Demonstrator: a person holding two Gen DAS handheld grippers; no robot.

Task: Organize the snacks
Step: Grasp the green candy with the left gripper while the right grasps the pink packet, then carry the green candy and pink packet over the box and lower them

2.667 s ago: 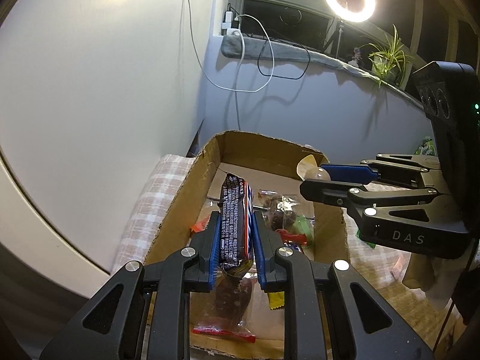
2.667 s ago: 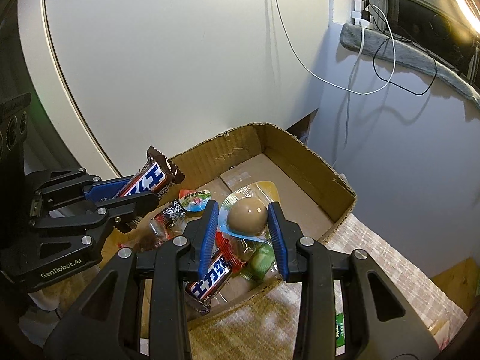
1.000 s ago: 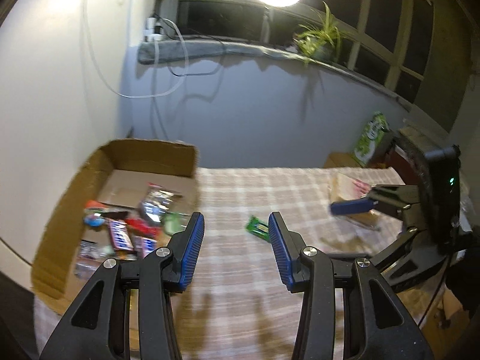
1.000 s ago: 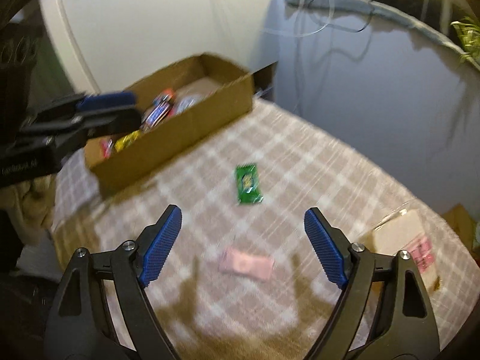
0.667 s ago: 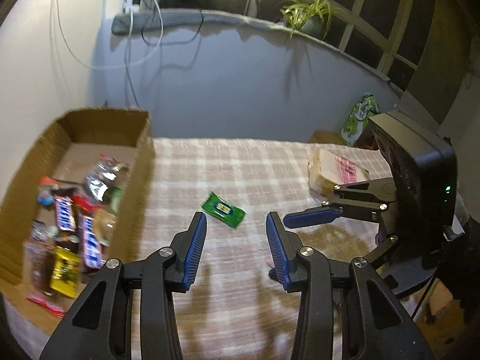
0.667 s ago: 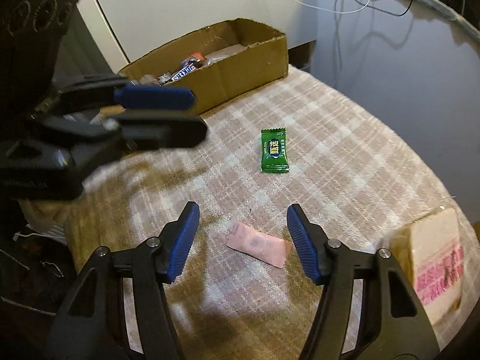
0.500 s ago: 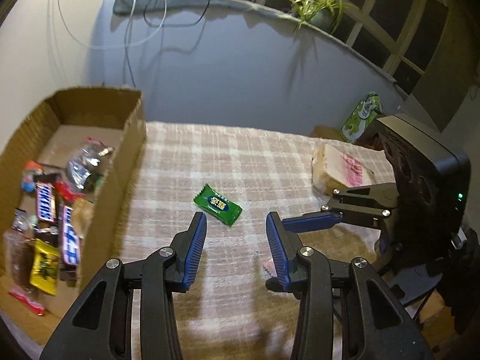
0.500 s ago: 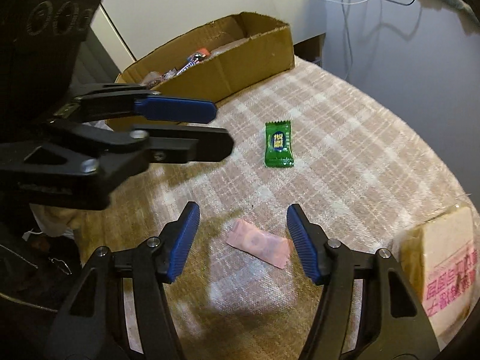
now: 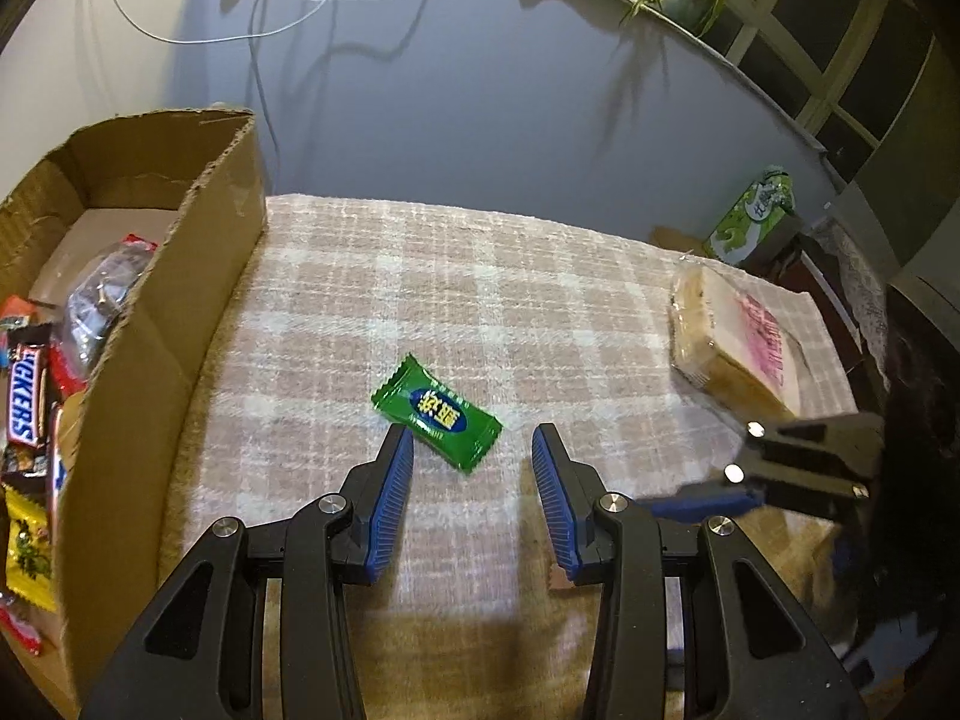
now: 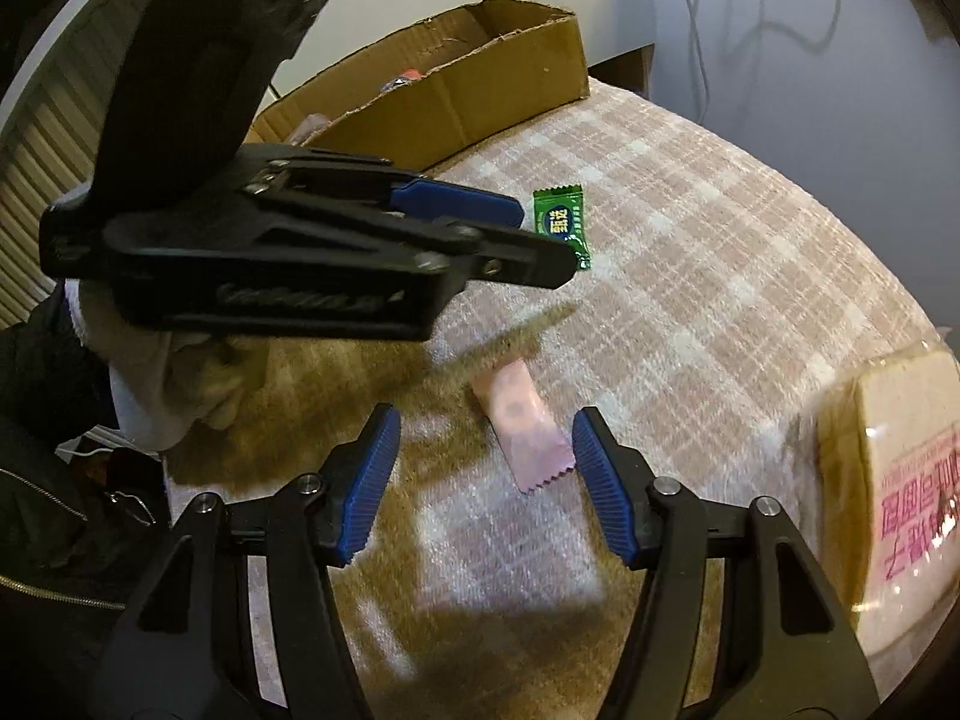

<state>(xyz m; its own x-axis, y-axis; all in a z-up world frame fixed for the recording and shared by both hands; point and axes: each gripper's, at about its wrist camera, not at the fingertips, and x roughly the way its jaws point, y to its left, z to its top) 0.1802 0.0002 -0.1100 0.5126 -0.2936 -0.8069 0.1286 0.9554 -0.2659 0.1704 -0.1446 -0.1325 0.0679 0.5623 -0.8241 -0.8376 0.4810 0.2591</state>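
A green candy lies on the checked tablecloth. My left gripper hovers open just over its near end, its pads clear of the wrapper. In the right wrist view a pink wrapper lies flat between the fingers of my right gripper. Those jaws are closing and the pads are not touching the wrapper. The left gripper reaches in from the left, over the green candy.
A cardboard box with several snacks, Snickers bars among them, stands along the table's left side. A wrapped bread slab sits at the right edge. A green bag stands beyond the table. A person's dark sleeve is at the left.
Both grippers left the box without the bar and the egg pack, swung over the cloth and sank. The left now sits by the green candy. The right jaws narrowed around the pink wrapper.
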